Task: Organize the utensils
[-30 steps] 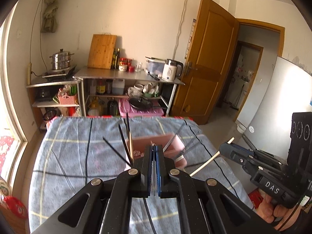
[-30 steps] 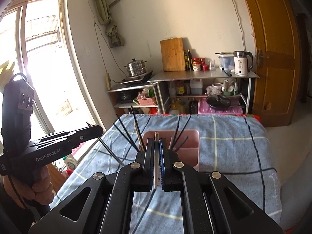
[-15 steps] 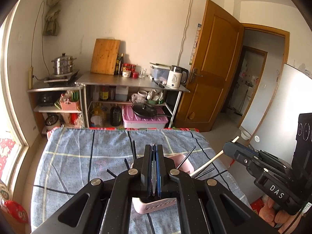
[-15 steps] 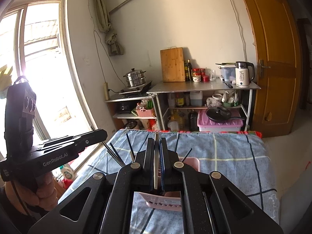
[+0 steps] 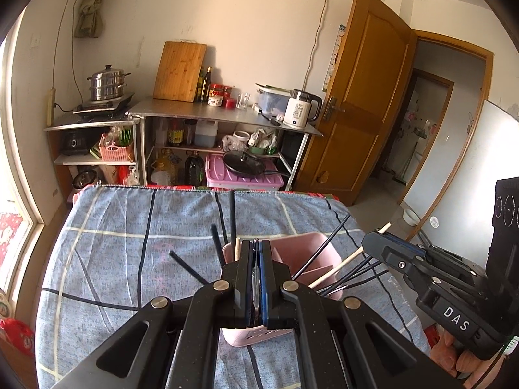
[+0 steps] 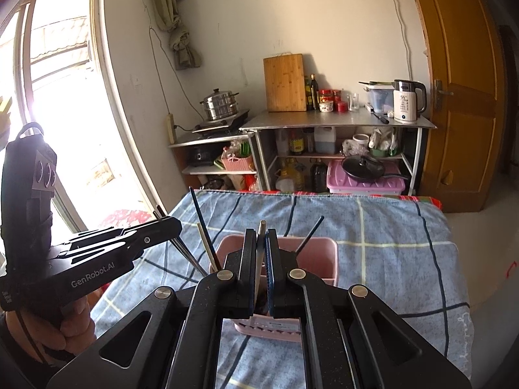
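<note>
A pink utensil holder (image 5: pixel 301 253) stands on the blue checked cloth (image 5: pixel 129 227), with several black chopsticks (image 5: pixel 232 217) leaning in it; it also shows in the right wrist view (image 6: pixel 321 253). My left gripper (image 5: pixel 256 249) is shut on a thin dark chopstick just above the holder's near side. My right gripper (image 6: pixel 262 236) is shut on a pale wooden chopstick (image 6: pixel 261 227), whose length slants into the holder in the left wrist view (image 5: pixel 350 259). Each gripper appears in the other's view, the right gripper (image 5: pixel 382 243) on the right and the left gripper (image 6: pixel 168 223) on the left.
The cloth-covered table (image 6: pixel 405 243) ends at a far edge. Beyond it stand a metal shelf unit (image 5: pixel 223 113) with a kettle (image 5: pixel 300 108), cutting board (image 5: pixel 179 71) and steamer pot (image 5: pixel 107 82). A wooden door (image 5: pixel 363 97) is at right, a window (image 6: pixel 65 97) at left.
Both grippers have tilted down and come in over the pink holder, which now sits lower and nearer in both views. Both stay shut on their chopsticks.
</note>
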Available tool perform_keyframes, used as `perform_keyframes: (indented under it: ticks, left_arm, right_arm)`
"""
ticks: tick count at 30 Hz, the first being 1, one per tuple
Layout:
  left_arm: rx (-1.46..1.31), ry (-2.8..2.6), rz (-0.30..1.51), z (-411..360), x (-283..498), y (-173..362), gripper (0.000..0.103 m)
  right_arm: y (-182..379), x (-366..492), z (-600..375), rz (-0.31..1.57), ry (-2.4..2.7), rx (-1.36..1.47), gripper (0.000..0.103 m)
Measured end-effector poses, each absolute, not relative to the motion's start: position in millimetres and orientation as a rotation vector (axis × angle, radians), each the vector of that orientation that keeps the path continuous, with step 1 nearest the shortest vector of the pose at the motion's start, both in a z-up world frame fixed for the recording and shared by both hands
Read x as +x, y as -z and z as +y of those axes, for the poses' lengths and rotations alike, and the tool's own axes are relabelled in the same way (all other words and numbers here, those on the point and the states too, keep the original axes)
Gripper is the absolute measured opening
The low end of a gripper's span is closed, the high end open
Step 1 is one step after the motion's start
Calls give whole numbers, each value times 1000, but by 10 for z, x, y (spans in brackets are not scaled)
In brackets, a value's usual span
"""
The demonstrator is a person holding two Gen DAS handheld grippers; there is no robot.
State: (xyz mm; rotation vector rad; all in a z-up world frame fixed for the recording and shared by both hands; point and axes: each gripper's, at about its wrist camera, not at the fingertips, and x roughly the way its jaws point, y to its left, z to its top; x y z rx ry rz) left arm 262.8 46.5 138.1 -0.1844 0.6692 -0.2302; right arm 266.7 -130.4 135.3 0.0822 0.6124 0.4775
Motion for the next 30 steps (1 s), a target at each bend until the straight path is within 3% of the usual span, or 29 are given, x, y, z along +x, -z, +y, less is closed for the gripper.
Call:
perform_keyframes:
  ticks: [20,26,30]
  left_arm:
    - [-159,230,729,439,2625,-1015,4]
    - [-153,210,697,475,2516,-1110,18]
    - [-153,206,675,512,2424,-1195,20]
  right_arm:
    - [-1054,2729,-1189,709,-486,22,6]
    - [-1188,2633,-1273,667,-477,33,11]
    - [-1270,2562,-1341,645,-467,41,14]
